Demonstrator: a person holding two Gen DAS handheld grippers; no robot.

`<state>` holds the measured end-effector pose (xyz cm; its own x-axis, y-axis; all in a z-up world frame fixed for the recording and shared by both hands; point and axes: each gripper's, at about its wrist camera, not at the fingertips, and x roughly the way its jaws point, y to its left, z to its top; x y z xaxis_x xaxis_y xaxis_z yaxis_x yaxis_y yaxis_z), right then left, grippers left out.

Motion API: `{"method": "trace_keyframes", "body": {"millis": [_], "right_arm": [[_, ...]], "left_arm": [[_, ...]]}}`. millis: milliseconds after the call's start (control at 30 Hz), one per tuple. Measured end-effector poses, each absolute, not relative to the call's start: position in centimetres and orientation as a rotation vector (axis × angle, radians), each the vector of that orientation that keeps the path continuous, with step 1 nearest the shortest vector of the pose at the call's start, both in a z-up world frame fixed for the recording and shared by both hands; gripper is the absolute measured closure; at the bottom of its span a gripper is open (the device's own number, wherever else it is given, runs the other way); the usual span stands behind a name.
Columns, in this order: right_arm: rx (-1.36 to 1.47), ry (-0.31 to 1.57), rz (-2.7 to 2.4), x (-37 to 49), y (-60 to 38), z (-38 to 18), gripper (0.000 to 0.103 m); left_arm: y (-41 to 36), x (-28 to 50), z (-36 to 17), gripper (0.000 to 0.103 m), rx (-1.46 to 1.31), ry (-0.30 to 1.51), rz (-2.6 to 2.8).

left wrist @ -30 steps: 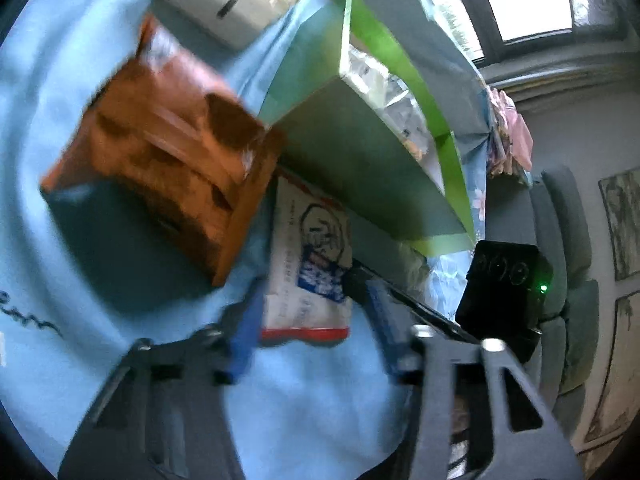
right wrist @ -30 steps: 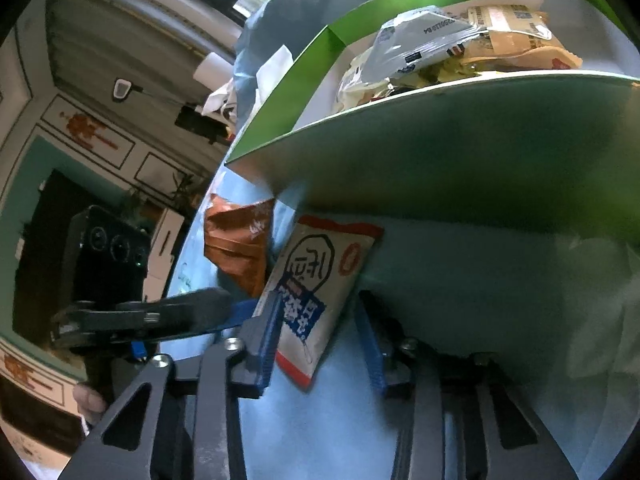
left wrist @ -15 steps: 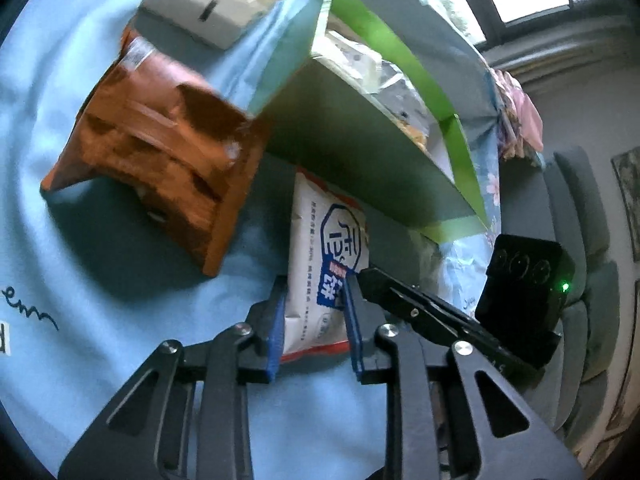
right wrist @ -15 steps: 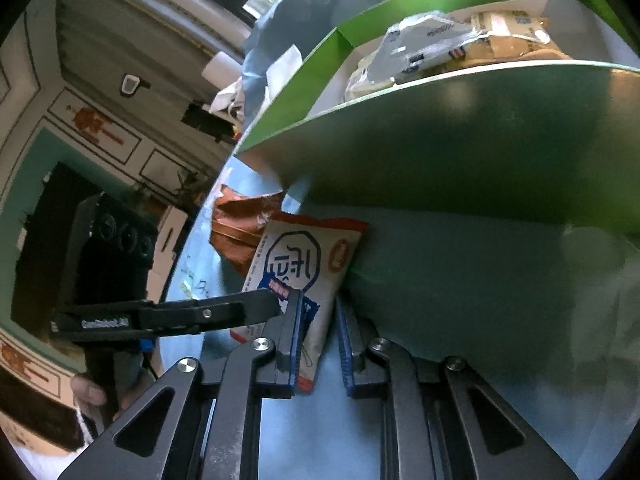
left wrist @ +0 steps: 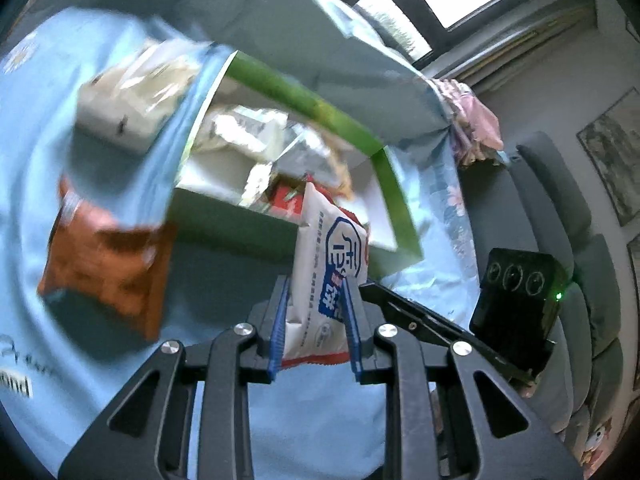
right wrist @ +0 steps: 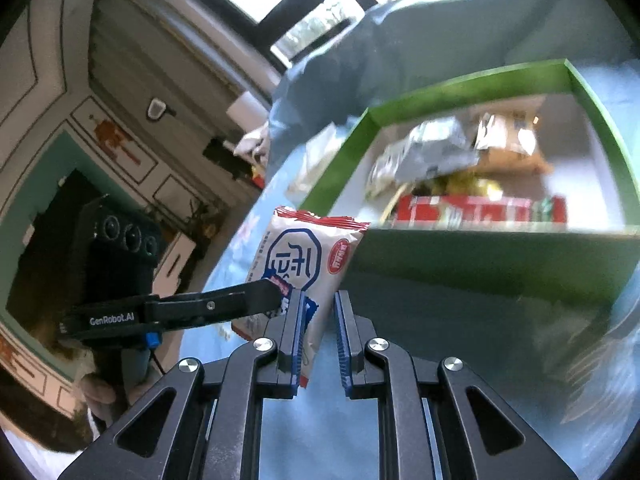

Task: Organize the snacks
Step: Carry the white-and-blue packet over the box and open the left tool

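Note:
A white snack packet (left wrist: 336, 248) with blue print and a red edge hangs in the air in front of the green box (left wrist: 320, 108). My left gripper (left wrist: 315, 284) is shut on its lower end, blue pads pressing both faces. My right gripper (right wrist: 318, 294) is shut on the same packet (right wrist: 296, 252) from the other side, with the packet's edge against its left pad. In the right wrist view the left gripper's finger (right wrist: 240, 300) reaches the packet from the left. The green box (right wrist: 480, 256) holds several snack packets, among them a red one and silver ones.
An orange snack bag (left wrist: 108, 276) lies on the light blue cloth (left wrist: 320, 420) left of the box. A white carton (left wrist: 128, 104) sits behind it. A grey sofa (left wrist: 560, 200) stands to the right. A person's hand (right wrist: 104, 392) holds the left gripper's handle.
Both grippers closed on the white packet and lifted it off the cloth. Both views have risen, so the inside of the green box now shows.

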<state>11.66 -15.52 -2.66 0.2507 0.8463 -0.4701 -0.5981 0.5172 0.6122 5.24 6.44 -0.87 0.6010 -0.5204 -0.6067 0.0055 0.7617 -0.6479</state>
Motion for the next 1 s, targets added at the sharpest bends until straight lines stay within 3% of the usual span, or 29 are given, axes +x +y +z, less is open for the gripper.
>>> {"method": "trace_keyframes", "body": {"millis": [367, 867, 1000], "right_arm": [[0.346, 0.76, 0.907, 16.4, -18.7, 0.5, 0.086], [0.239, 0.849, 0.757, 21.6, -16.8, -2.3, 0.086], [0.178, 0.842, 0.731, 21.4, -15.9, -2.3, 0.086]], "left_arm": [[3.6, 13.1, 0.9, 0.079, -0.595, 0.841, -0.407], [2.1, 18.3, -2.1, 0.079, -0.559, 0.881, -0.344], [1.8, 18.5, -2.4, 0.075, -0.534, 0.887, -0.323]]}}
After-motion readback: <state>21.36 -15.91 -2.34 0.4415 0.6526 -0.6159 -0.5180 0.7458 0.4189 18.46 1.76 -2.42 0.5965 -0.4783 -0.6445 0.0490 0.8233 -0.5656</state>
